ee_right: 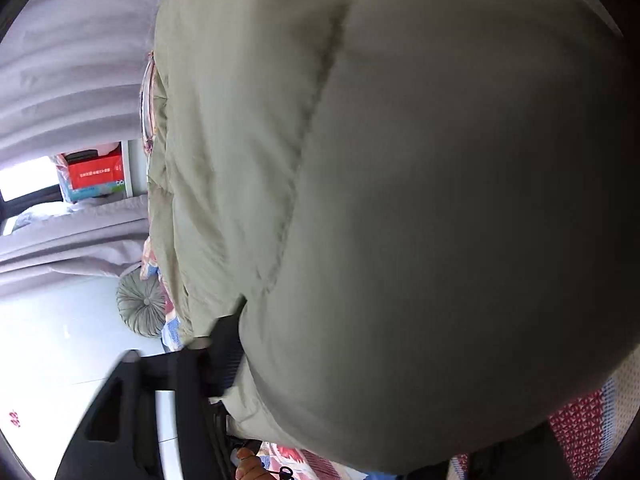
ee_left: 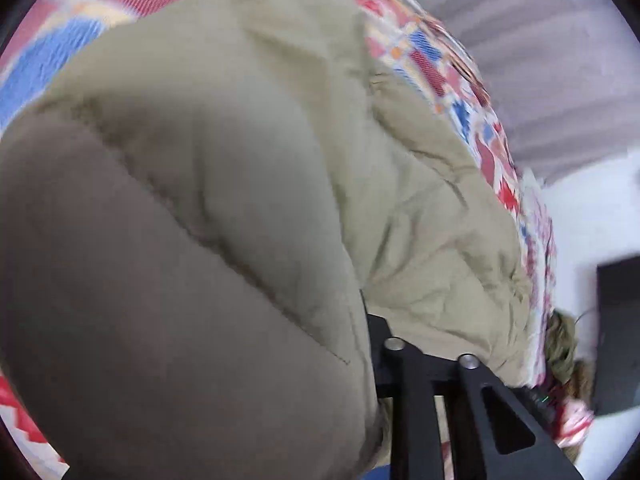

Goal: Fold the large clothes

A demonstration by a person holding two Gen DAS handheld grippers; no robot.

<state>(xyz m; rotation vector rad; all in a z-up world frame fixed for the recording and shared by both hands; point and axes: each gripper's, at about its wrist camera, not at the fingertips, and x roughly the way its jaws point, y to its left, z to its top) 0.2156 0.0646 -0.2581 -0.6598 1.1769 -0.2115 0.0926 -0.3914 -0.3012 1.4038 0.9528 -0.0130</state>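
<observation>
Both tongs, left (ee_left: 404,344) and right (ee_right: 224,340), are clamped on the padded coat (ee_left: 248,152) lying on the quilted bed (ee_left: 424,52). Carry both edges across together (keep seams aligned).

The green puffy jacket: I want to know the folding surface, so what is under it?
Under the jacket lies a patterned red, blue and cream quilt, showing past its edges. What lies beneath the jacket's middle is covered.
</observation>
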